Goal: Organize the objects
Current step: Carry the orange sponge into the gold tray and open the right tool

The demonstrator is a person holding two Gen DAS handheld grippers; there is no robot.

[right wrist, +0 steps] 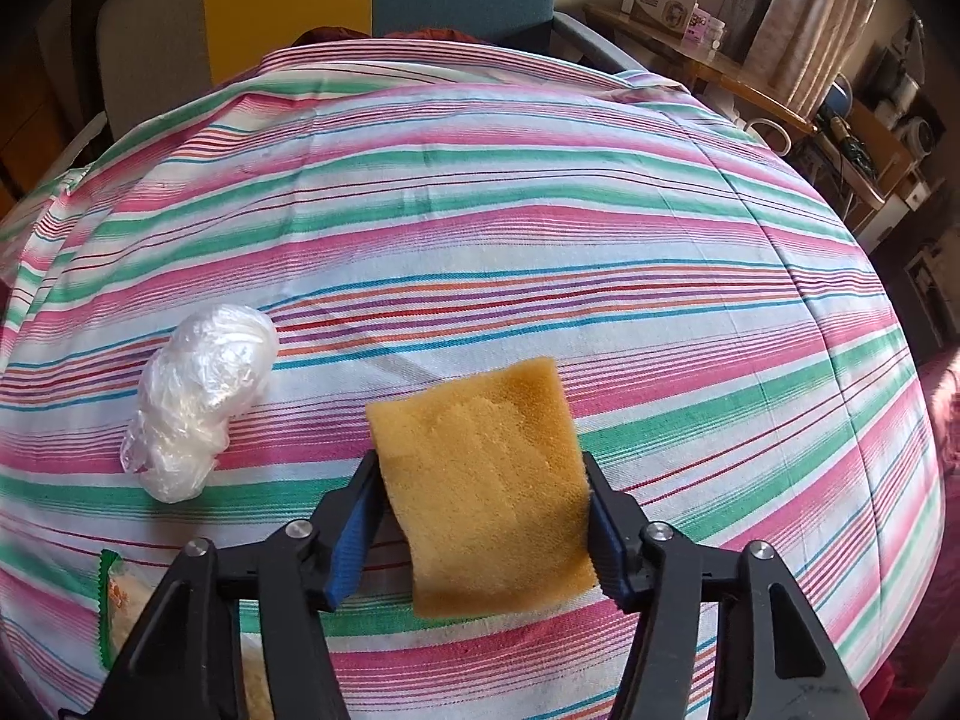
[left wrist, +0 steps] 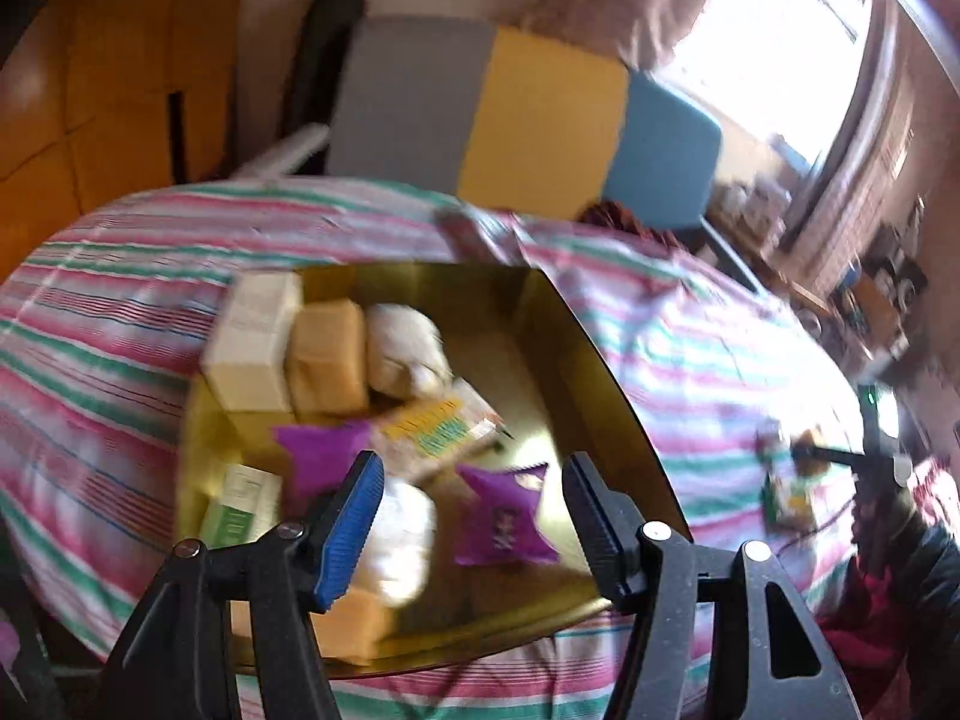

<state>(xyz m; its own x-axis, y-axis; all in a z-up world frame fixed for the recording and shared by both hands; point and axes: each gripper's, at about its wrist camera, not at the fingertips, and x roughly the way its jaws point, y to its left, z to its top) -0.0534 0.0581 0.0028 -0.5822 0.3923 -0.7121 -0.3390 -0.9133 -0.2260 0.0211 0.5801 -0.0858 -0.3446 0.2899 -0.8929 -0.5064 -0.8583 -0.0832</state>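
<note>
In the left wrist view my left gripper (left wrist: pixel 474 480) is open and empty above a gold box (left wrist: pixel 576 360) on the striped cloth. The box holds a white carton (left wrist: pixel 255 342), an orange sponge (left wrist: pixel 330 354), a cream bundle (left wrist: pixel 405 348), a yellow-green packet (left wrist: pixel 438 426), purple sachets (left wrist: pixel 504 516) and a white plastic bundle (left wrist: pixel 402 540). The view is blurred. In the right wrist view my right gripper (right wrist: pixel 480 468) is shut on an orange sponge (right wrist: pixel 486 480), held over the cloth. A clear plastic-wrapped bundle (right wrist: pixel 198 402) lies to its left.
A striped cloth (right wrist: pixel 540 210) covers the table. A snack packet (right wrist: pixel 117 600) lies at the lower left in the right wrist view. A grey, yellow and blue chair (left wrist: pixel 510 114) stands behind the table. Cluttered shelves (right wrist: pixel 870 120) stand on the right.
</note>
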